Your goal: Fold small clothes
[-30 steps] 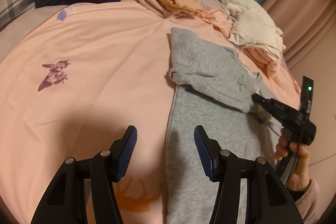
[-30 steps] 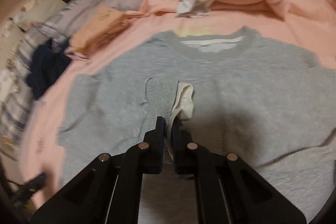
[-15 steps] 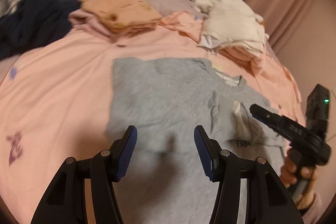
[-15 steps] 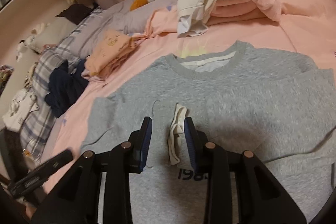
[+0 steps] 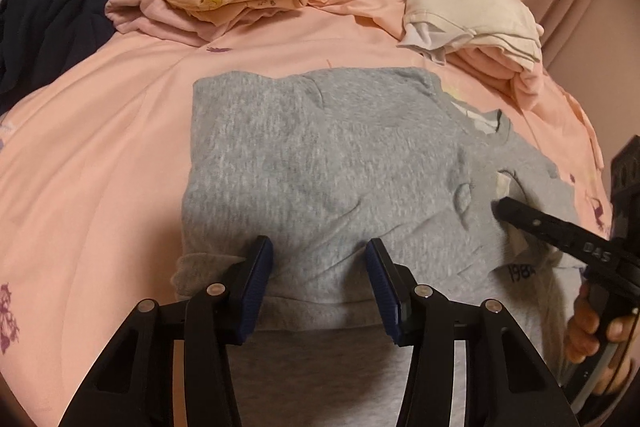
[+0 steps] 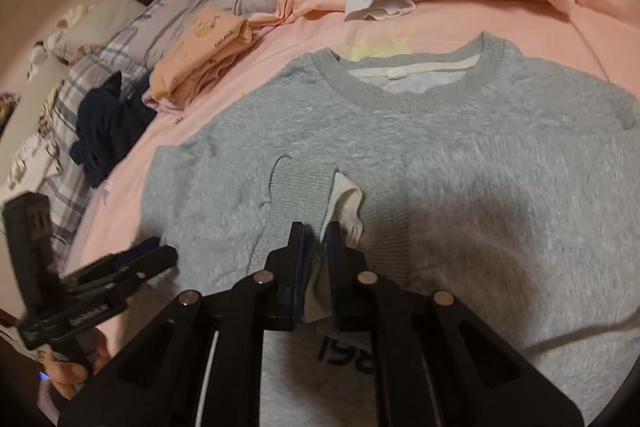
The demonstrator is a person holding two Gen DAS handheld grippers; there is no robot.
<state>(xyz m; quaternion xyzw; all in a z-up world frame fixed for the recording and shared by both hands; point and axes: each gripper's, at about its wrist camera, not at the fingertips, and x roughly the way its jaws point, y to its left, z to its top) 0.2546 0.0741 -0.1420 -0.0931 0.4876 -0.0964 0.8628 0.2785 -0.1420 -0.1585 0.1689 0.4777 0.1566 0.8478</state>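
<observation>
Half a second on, the right gripper [image 6: 316, 231] has closed on the folded sleeve's cuff [image 6: 304, 195]; the left gripper [image 5: 320, 267] hovers released. On the bed [image 5: 100, 147], the grey sweatshirt [image 6: 460, 155] has one sleeve folded; its body remains unfolded.

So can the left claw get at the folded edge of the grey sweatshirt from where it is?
Probably yes. The left claw is open and sits right over the near folded edge of the grey sweatshirt, with nothing between them. The right claw, off to the side, pinches the white-lined cuff, clear of that path.
</observation>
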